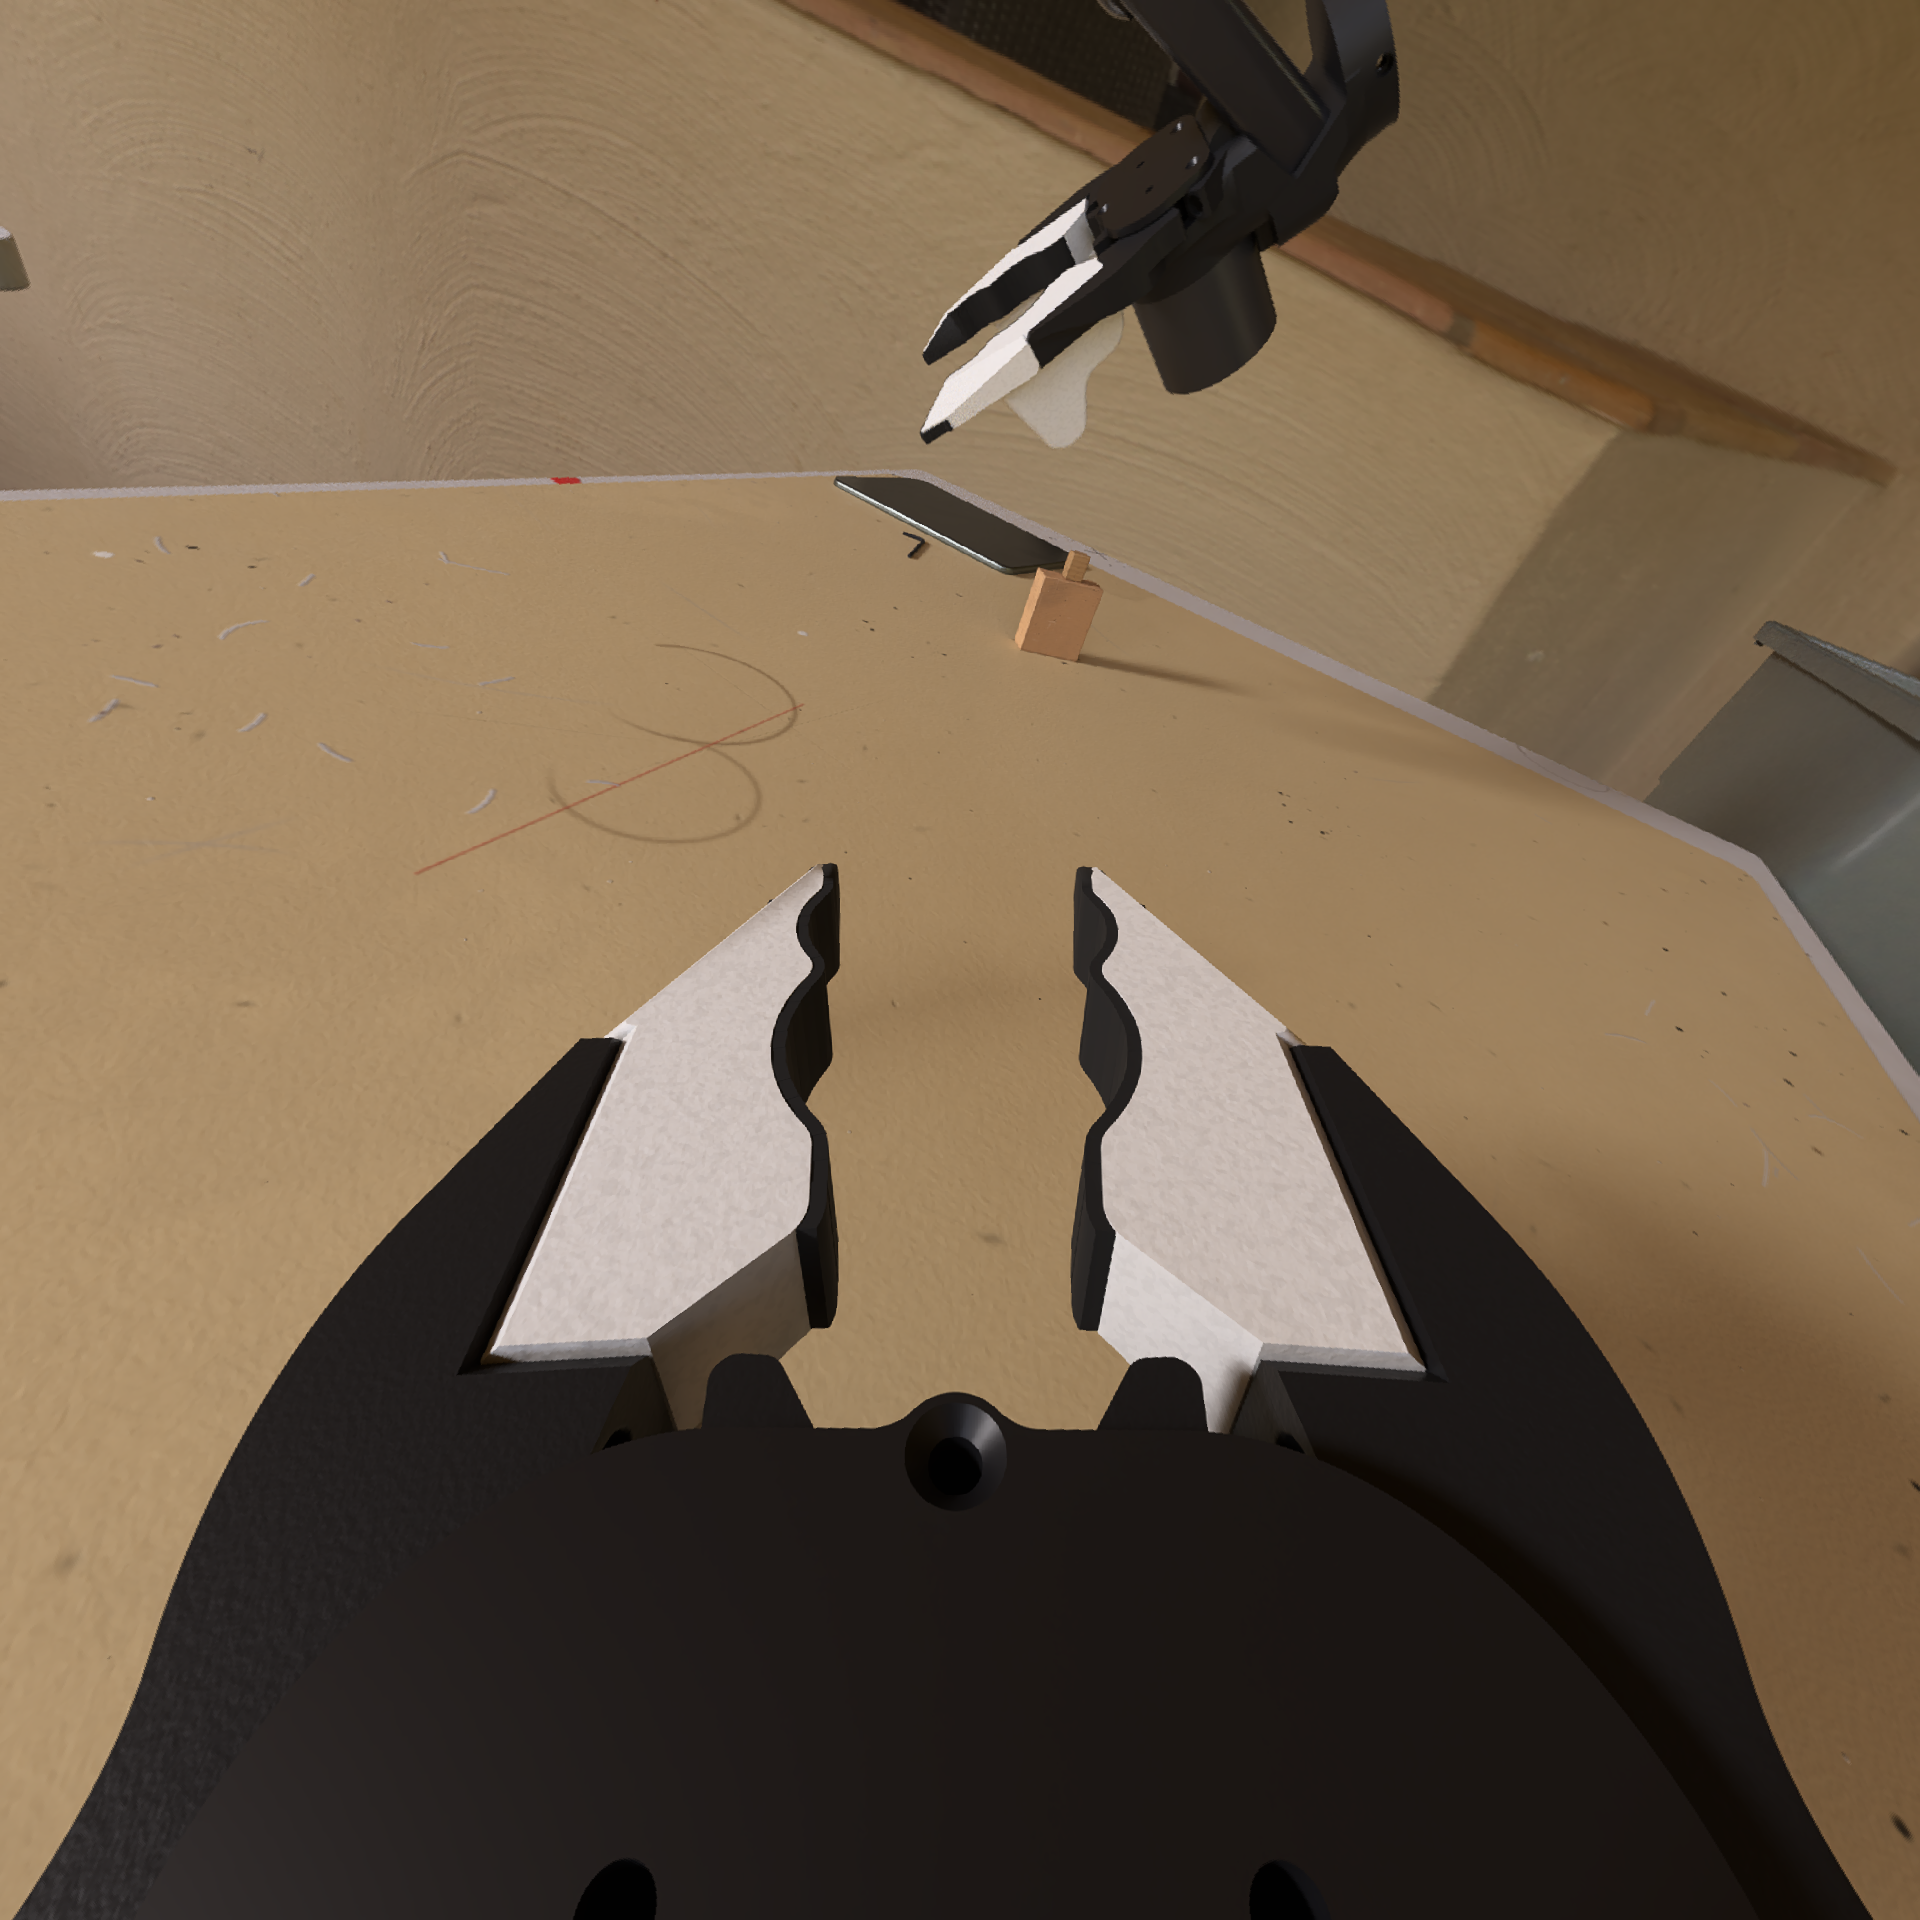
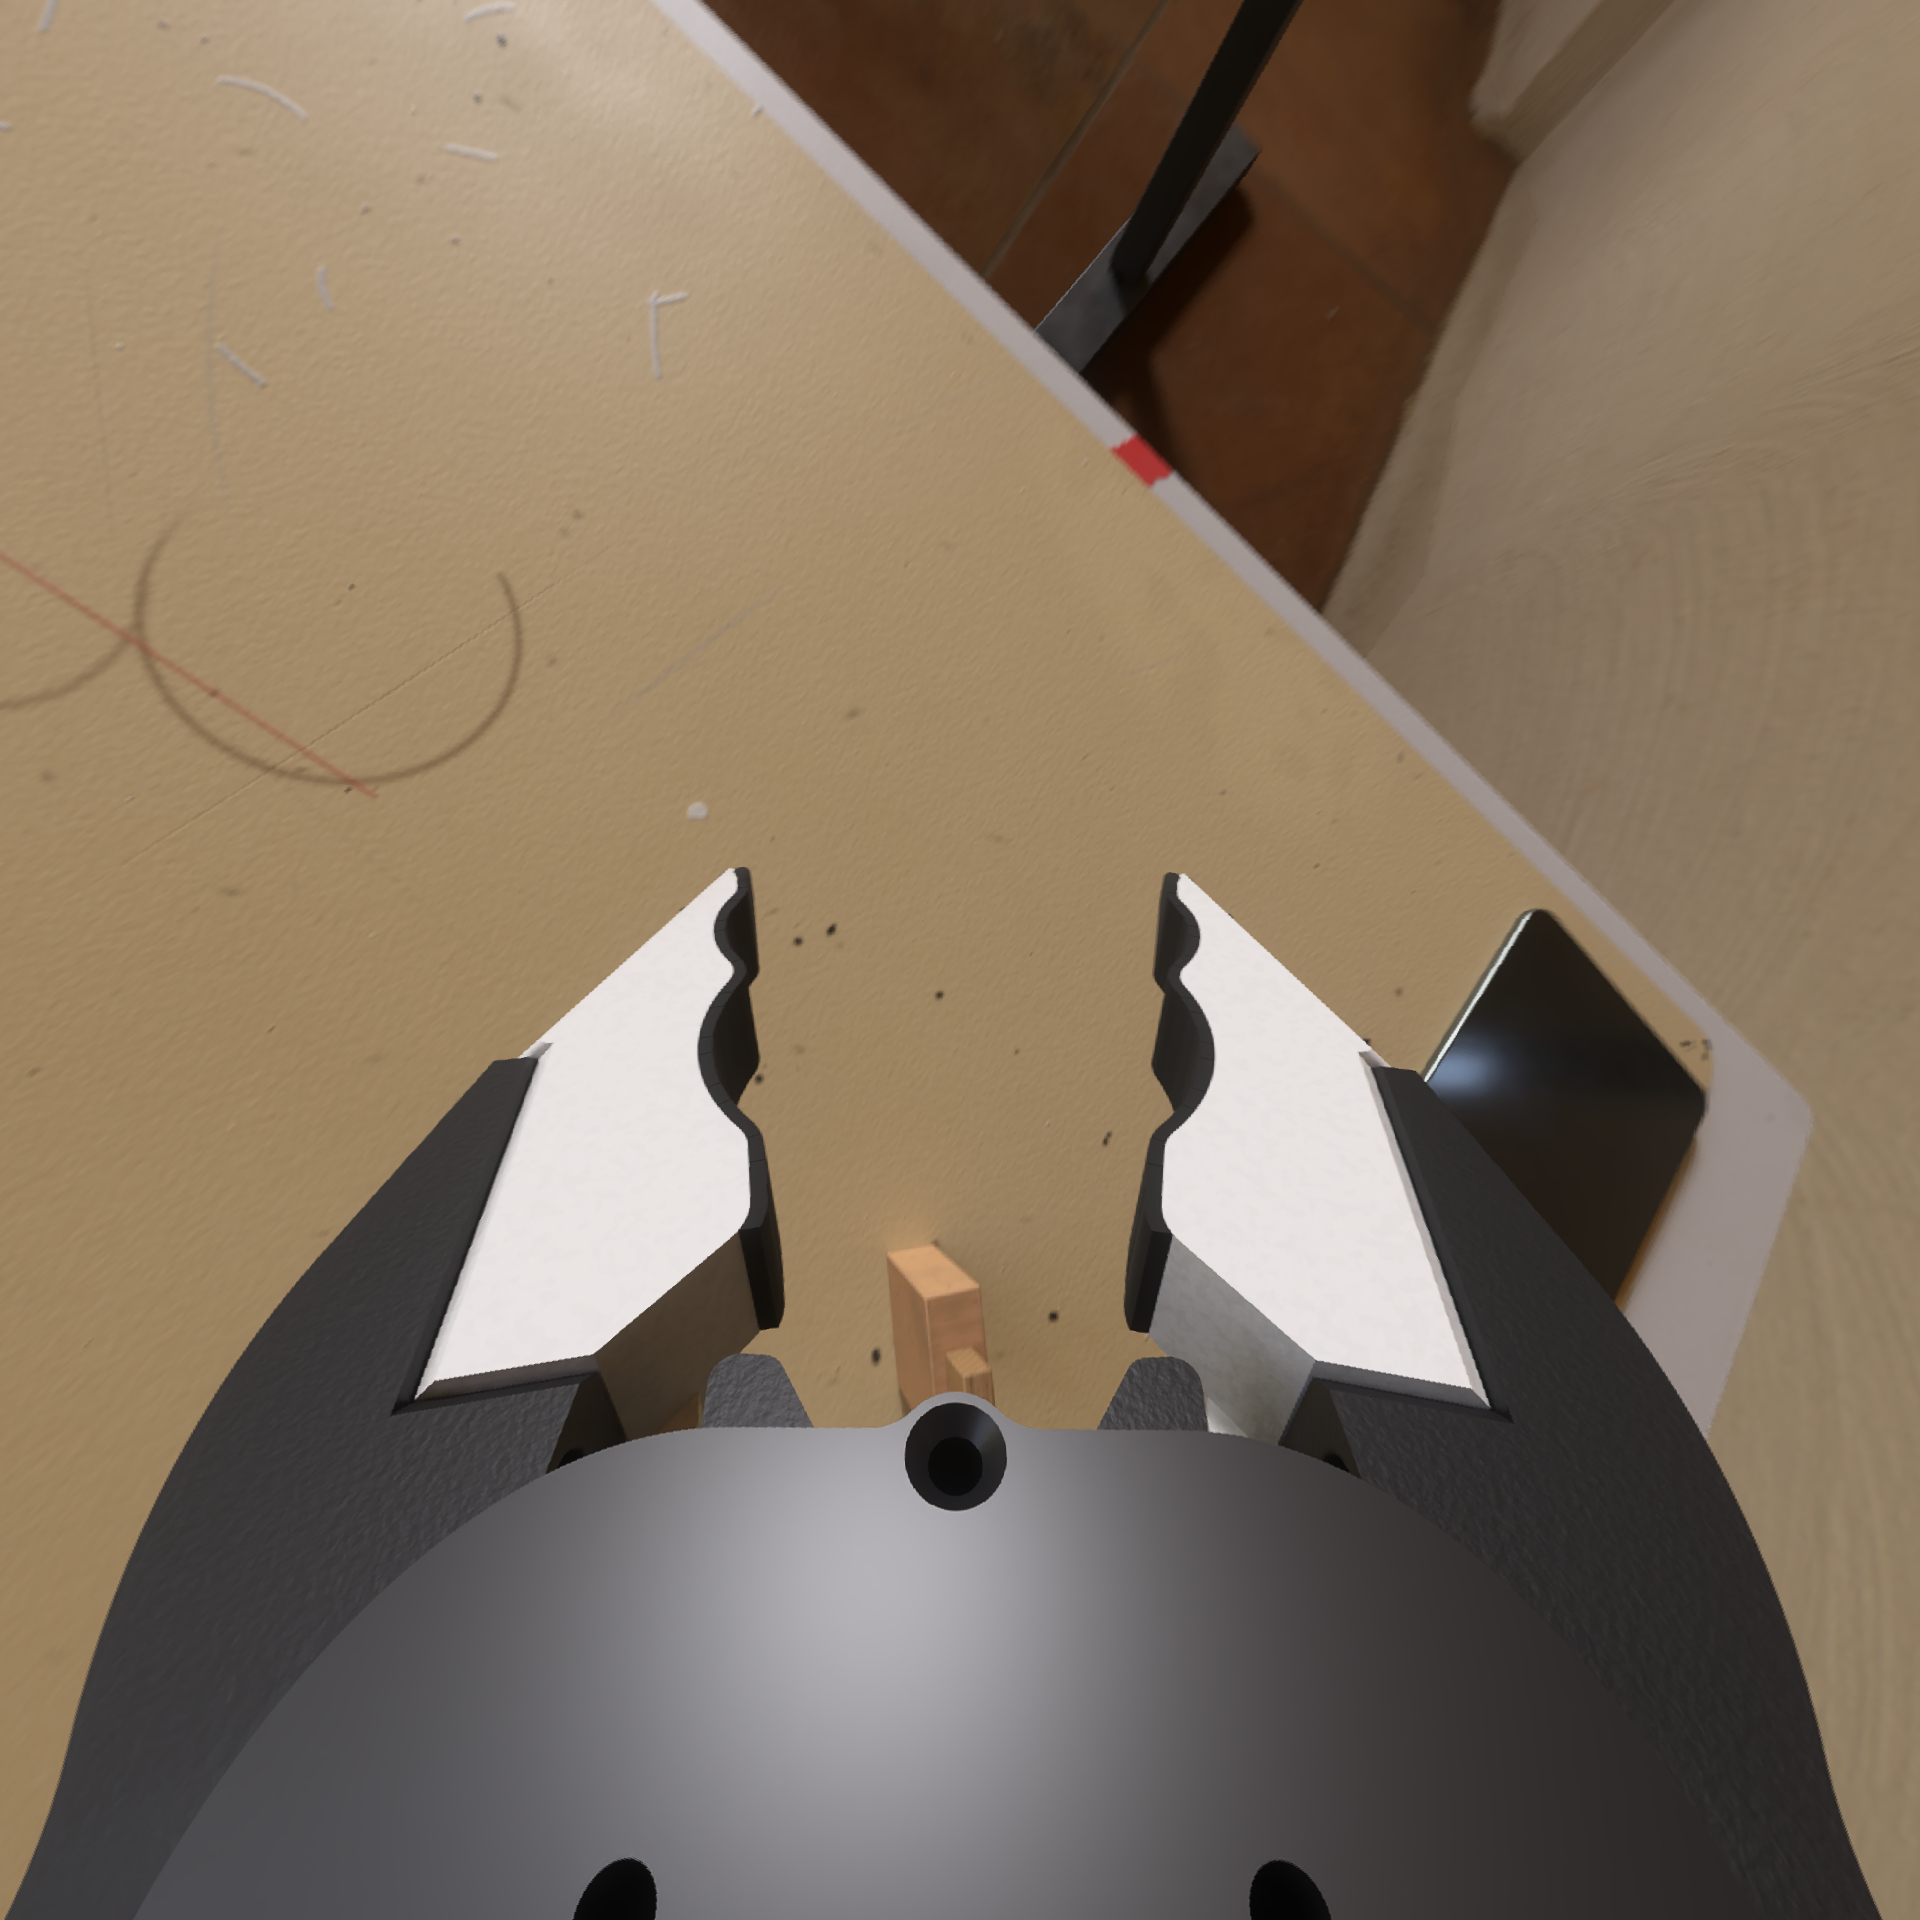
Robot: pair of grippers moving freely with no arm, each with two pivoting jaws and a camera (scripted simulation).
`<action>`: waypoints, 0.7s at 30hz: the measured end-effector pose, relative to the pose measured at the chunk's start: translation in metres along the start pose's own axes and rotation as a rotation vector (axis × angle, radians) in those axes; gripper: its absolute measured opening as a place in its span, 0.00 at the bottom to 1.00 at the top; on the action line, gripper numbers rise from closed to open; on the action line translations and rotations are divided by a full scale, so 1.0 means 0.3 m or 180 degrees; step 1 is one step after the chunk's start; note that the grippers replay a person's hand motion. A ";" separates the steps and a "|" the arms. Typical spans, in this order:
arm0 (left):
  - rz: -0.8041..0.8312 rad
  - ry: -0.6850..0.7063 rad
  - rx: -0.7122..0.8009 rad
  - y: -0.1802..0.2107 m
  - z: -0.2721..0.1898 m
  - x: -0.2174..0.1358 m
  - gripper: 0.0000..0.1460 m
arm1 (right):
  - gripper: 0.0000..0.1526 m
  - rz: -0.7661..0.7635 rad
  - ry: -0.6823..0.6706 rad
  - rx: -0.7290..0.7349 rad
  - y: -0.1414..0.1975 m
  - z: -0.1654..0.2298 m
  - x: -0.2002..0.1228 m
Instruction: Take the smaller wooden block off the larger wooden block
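Note:
The larger wooden block [image 1: 1055, 618] stands upright on the tan table near its far right edge. The smaller wooden block [image 1: 1076, 566] sits on top of it. My left gripper [image 1: 956, 883] is open and empty, low over the table, far short of the blocks. My right gripper [image 1: 933, 395] hovers high above the blocks, open and empty. In the right wrist view the larger block [image 2: 930, 1304] and the smaller block [image 2: 971, 1371] show far below, between the bases of my open right gripper [image 2: 954, 883] fingers.
A dark phone [image 1: 951, 525] [image 2: 1569, 1081] lies flat by the table's corner, just behind the blocks. A small black hex key [image 1: 914, 544] lies beside it. A grey metal cabinet [image 1: 1808, 790] stands off the table's right edge. The table edge [image 2: 1195, 499] runs diagonally.

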State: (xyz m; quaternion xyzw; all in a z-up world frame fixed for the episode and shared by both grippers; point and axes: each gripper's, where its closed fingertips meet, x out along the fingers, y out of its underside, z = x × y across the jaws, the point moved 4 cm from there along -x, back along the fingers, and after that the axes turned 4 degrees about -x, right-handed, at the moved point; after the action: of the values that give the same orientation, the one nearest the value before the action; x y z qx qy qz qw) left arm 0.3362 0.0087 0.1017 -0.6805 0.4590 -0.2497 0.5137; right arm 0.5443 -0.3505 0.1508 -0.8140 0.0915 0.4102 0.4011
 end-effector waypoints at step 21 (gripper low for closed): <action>-0.0008 0.0016 -0.0014 -0.001 0.001 -0.002 0.31 | 0.75 0.0463 -0.1206 0.0309 -0.051 -0.081 -0.204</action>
State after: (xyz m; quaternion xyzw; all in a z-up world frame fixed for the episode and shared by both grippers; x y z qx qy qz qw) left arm 0.3363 0.0095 0.1020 -0.6816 0.4599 -0.2511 0.5107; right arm 0.5265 -0.3691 0.2135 -0.6932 0.0927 0.5789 0.4192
